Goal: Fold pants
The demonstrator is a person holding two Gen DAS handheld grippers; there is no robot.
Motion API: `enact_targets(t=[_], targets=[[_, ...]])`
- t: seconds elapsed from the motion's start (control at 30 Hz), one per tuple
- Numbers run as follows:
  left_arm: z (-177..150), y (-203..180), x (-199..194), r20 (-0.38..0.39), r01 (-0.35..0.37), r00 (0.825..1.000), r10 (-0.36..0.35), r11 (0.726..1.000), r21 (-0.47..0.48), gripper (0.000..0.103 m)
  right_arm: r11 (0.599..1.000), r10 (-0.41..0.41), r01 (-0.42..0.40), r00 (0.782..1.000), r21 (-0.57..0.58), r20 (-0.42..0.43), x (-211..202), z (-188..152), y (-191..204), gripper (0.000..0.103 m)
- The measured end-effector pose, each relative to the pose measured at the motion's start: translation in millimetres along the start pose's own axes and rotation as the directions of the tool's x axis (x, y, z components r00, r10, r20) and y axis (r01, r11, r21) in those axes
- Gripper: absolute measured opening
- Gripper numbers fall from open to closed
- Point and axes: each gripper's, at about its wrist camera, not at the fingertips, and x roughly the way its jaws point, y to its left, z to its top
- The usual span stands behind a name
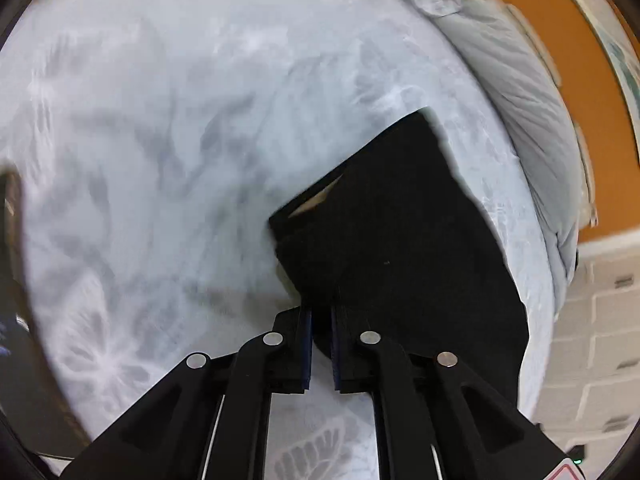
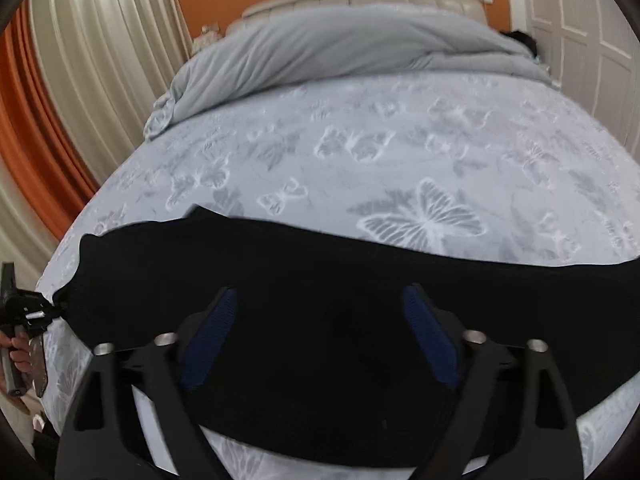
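**Materials and finishes**

Pants (image 2: 320,320): black cloth, matt, soft. Bedsheet (image 2: 400,152): pale blue cloth, butterfly print, faint sheen. Duvet (image 2: 320,48): grey cloth, creased. Right gripper (image 2: 320,336): matt black plastic, ribbed blue pads (image 2: 430,336), bright metal pins.

The bed (image 2: 400,152) carries a pale blue sheet with a butterfly print. 1 pair of black pants (image 2: 320,280) lies directly on the sheet, spread across the near edge. 1 grey duvet (image 2: 340,44) lies bunched along the far end, against the headboard.
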Motion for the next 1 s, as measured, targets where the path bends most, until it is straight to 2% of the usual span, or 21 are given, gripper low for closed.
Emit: enact_targets(t=[0.07,0.1,0.17,0.2,0.3,0.37,0.43,0.5,0.53,0.57,0.67,0.7,0.73,0.8,0.9,0.93,1.0], targets=[[-1.2,-13.0,-10.0,0.039,-0.053,0.998,0.050,0.996,0.070,0.019,0.991,0.131,-0.129,0.990,0.025,-0.051,15.6,14.3,8.4,0.060],[-3.2,-21.0,-15.4,0.069,-0.087,0.994,0.080,0.990,0.108,0.025,0.985,0.170,-0.169,0.983,0.023,-0.067,21.9,21.5,15.5,0.060],[-6.8,-33.1,-23.2,0.159,-0.198,0.972,0.175,0.970,0.143,0.047,0.977,0.211,-0.213,0.973,-0.015,-0.094,39.0,39.2,38.7,0.060],[-5.4,-34.1,-23.2,0.175,-0.217,0.966,0.192,0.966,0.141,0.048,0.973,0.223,-0.228,0.969,-0.035,-0.107,48.5,46.3,49.8,0.060],[-3.9,-33.8,-28.0,0.179,-0.168,0.972,0.149,0.981,0.093,0.048,0.961,0.259,-0.273,0.947,-0.051,-0.192,94.3,65.3,82.3,0.060],[-4.1,-29.4,-38.4,0.211,-0.116,0.972,0.101,0.991,0.060,0.049,0.965,0.236,-0.256,0.942,-0.057,-0.237,123.0,71.2,96.1,0.060],[-2.1,-37.1,-35.7,0.214,-0.086,0.974,0.070,0.994,0.064,0.058,0.972,0.194,-0.223,0.942,-0.080,-0.274,152.3,74.1,106.3,0.060],[-5.0,-43.5,-33.3,0.198,-0.088,0.978,0.070,0.993,0.080,0.059,0.964,0.181,-0.230,0.936,-0.135,-0.302,170.9,71.7,117.3,0.006],[-5.9,-51.1,-28.8,0.192,-0.108,0.978,0.086,0.989,0.105,0.059,0.958,0.164,-0.227,0.934,-0.173,-0.316,176.8,70.6,124.4,0.005],[-7.9,-56.2,-24.0,0.191,-0.123,0.977,0.099,0.985,0.121,0.059,0.946,0.121,-0.190,0.958,-0.262,-0.258,172.5,75.8,136.4,0.004],[-11.7,-71.8,-14.7,0.202,-0.154,0.972,0.121,0.976,0.155,0.063,0.963,0.110,-0.143,0.982,-0.228,-0.153,173.0,95.7,127.8,0.000],[-11.9,-77.6,-8.6,0.205,-0.164,0.970,0.130,0.973,0.164,0.063,0.970,0.079,-0.105,0.989,-0.219,-0.126,179.6,100.8,122.3,0.000],[-12.6,-80.6,-5.1,0.207,-0.174,0.969,0.138,0.970,0.167,0.064,0.975,0.062,-0.084,0.992,-0.205,-0.115,185.9,103.7,117.8,0.000],[-13.9,-90.6,6.6,0.224,-0.226,0.957,0.183,0.957,0.184,0.068,0.986,0.045,-0.069,0.987,-0.151,-0.154,191.5,108.5,103.3,0.000],[-17.0,-100.7,16.7,0.244,-0.290,0.940,0.236,0.933,0.213,0.069,0.980,0.163,-0.171,0.983,-0.097,-0.085,138.8,107.6,86.1,0.004],[-19.2,-104.1,16.9,0.254,-0.293,0.938,0.235,0.930,0.222,0.069,0.975,0.174,-0.182,0.982,-0.125,-0.073,108.5,100.1,77.2,0.006],[-21.5,-109.4,16.1,0.267,-0.287,0.938,0.223,0.930,0.228,0.071,0.973,0.138,-0.147,0.988,-0.177,-0.064,70.4,84.3,63.0,0.006]])
